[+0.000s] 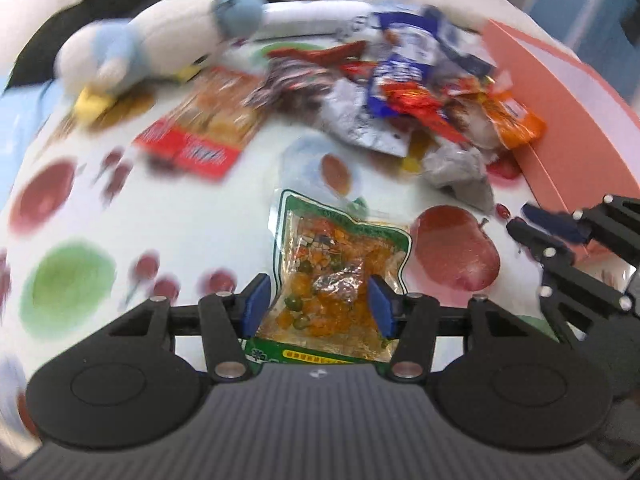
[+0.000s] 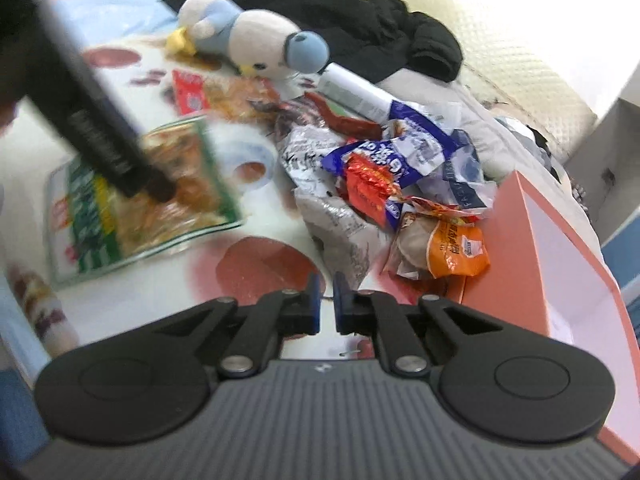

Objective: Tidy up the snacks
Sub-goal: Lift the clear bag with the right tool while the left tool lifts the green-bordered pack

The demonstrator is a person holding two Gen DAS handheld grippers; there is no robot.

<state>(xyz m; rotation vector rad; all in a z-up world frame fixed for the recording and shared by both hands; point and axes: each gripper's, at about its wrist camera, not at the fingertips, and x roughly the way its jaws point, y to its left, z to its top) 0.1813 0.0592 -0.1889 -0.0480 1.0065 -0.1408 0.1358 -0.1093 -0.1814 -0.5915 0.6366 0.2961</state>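
The left tool (image 1: pixel 318 306), angled down, grips a green packet (image 1: pixel 340 264); the right tool (image 2: pixel 325 300) hangs narrow and empty. Below lies a fruit-print bench (image 1: pixel 120 216), snack pile (image 2: pixel 384 172) centre, pink box (image 2: pixel 560 240) right, plush (image 2: pixel 248 40) at top.

A white tablecloth (image 1: pixel 208 216) printed with red and green fruit covers the surface, and snack packets lie on it in a loose heap (image 2: pixel 384 176) at the centre right of the right wrist view. At the upper left, a blue-and-white plush bird (image 2: pixel 248 40) lies on its side, with a red-and-orange flat packet (image 2: pixel 224 94) just below it. An open pink box (image 2: pixel 560 248) sits at the right edge, touching the heap, and a grey crumpled wrapper (image 1: pixel 460 172) lies beside the box in the left wrist view.
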